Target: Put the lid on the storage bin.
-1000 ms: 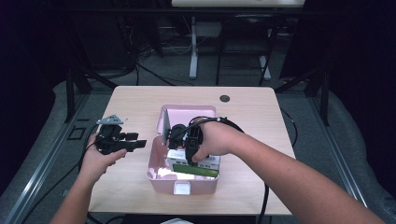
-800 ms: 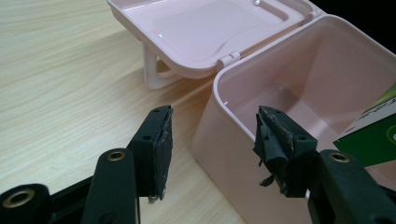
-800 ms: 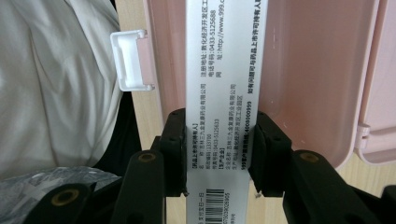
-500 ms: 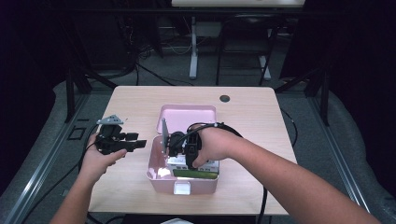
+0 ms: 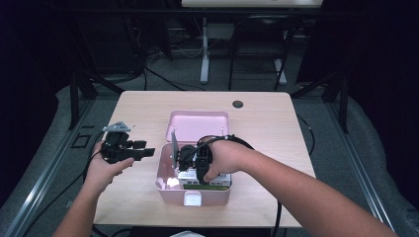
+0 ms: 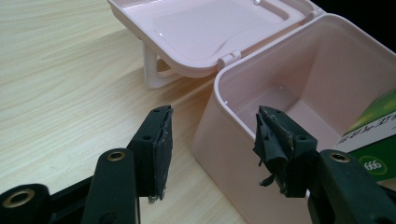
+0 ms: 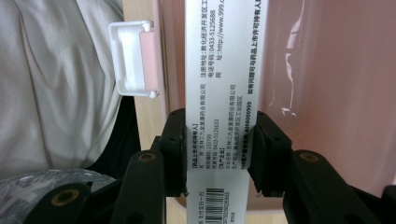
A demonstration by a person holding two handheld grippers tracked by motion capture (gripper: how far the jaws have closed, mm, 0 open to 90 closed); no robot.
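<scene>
The right hand-held gripper (image 5: 184,160) has sunk lower into the pink box (image 5: 163,185) since a second ago, carrying the medicine carton (image 7: 223,88) down with it; earlier the carton's green face showed above the near rim, and now it sits mostly inside. Its jaws clamp the carton across its narrow white side, pads pressed flat on both edges. That suggests the placing step is close to done, with only the release and withdrawal left.

The carton lies inside the box, at the near half of the bench, toward the near wall beside the white latch (image 5: 192,199). Its long axis seems to run along that near wall, parallel to the bench's near edge, with the green face (image 6: 373,140) up.

The left hand-held gripper (image 6: 212,140) hovers by the box's left corner, jaws wide apart and holding nothing. The lid (image 5: 198,125) lies open toward the far edge.
</scene>
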